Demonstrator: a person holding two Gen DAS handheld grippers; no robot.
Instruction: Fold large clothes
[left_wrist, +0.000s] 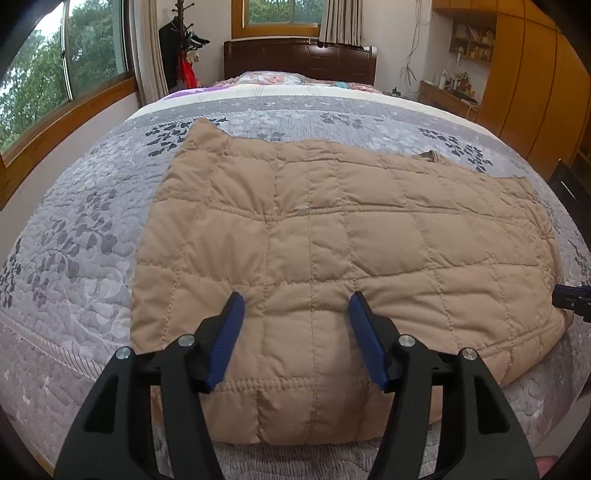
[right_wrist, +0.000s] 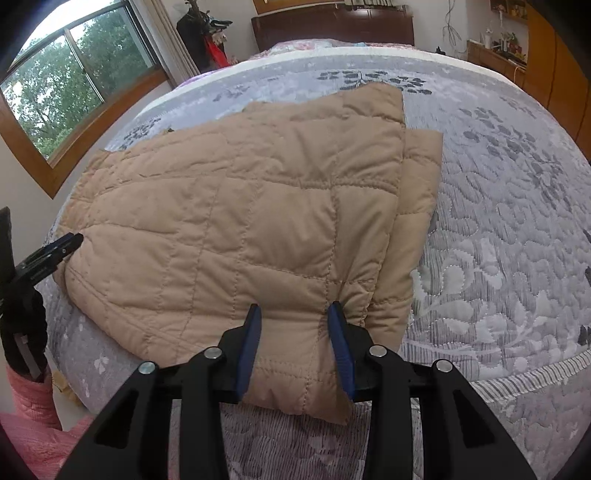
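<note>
A bed (left_wrist: 92, 221) fills the near scene, spread with a grey leaf-patterned quilt (right_wrist: 517, 258). At its far end stands a dark wooden headboard (left_wrist: 301, 55) under a wood-framed window (left_wrist: 280, 16) with curtains (left_wrist: 340, 20). On the left wall a larger window (left_wrist: 55, 74) shows green trees and daylight. A coat rack (left_wrist: 181, 48) stands in the far left corner. On the right are orange wooden cabinets (left_wrist: 535, 74), shelves (left_wrist: 472, 40) and a cluttered desk (left_wrist: 447, 94). The walls are white.
</note>
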